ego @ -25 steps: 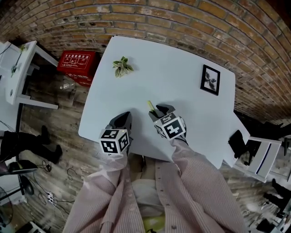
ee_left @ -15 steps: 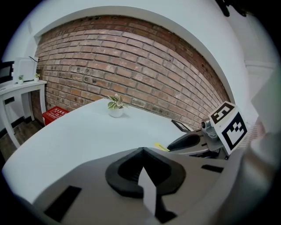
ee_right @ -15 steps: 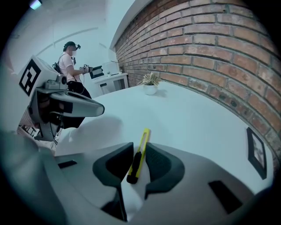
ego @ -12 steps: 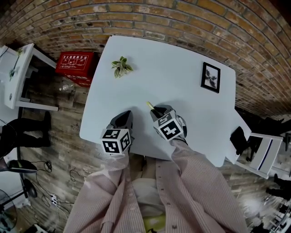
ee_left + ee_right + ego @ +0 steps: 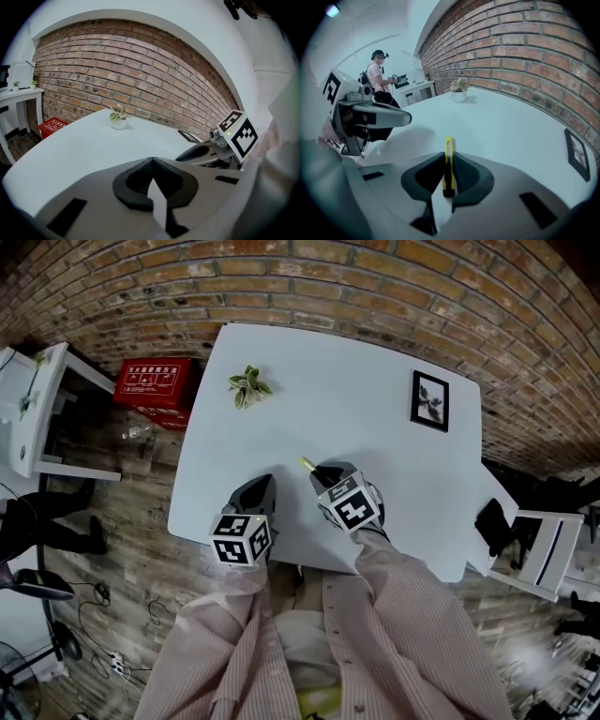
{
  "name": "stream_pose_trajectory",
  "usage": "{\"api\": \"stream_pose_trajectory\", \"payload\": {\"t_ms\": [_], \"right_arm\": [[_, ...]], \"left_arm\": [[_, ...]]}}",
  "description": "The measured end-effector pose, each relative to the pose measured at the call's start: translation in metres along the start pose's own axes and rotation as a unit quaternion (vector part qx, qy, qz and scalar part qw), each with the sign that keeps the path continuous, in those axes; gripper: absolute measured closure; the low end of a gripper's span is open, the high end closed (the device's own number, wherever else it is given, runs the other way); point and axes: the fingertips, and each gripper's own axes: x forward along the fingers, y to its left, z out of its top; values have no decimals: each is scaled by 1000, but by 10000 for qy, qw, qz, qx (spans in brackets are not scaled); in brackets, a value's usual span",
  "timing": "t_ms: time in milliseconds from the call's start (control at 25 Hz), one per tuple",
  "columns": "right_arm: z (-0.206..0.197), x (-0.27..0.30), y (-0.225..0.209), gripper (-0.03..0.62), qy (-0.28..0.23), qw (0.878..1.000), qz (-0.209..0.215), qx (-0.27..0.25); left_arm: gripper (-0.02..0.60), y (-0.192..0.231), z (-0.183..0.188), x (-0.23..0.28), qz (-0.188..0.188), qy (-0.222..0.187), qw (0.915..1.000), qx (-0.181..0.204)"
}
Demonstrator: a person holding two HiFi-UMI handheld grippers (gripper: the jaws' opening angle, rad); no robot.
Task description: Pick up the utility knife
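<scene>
Right gripper view puts the utility knife (image 5: 448, 166) exactly where I want it: standing on edge between the jaws of my right gripper (image 5: 449, 154). The jaws are closing, and the dark ribbed pads (image 5: 465, 176) look to be pressing on both of its flat sides. Its rear end sits back between the pads and its front end sticks out just past my tips, low over the table (image 5: 511, 126) beneath me.

I judge the knife to be light and stiff: a slim yellow bar, probably plastic, with smooth, narrow flanks. That smoothness could let it slip or pivot in a pinch, so the ribbed rubber matters, and taking it across the flat sides near mid-length, as I have it, should keep it from swinging nose-down. Whether any blade is out at the far end, I cannot tell; I would treat that end with care.

The table is a plain, matte, pale slab with nothing else close to my tips. My left gripper (image 5: 151, 161) hangs just beside me on the left, its jaws together on nothing. Well ahead stands a small potted plant (image 5: 459, 89) in a white pot, and off to my right lies a dark picture frame (image 5: 577, 153). Rough red brick wall (image 5: 525, 47) runs beyond the table.
</scene>
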Motion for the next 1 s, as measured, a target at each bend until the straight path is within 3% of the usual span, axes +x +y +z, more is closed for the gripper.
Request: {"api": "stream_pose_trajectory", "payload": {"t_ms": [440,1000], "right_arm": [[16,-30,3,539,-1216,9884,115,897],[44,-96,-7,539,-2740,9530,-132,1284]], "left_arm": [[589,-7,21,-10,-296,-466,9979,339],[590,-31,69,-32,-657,-1117,9875,894]]}}
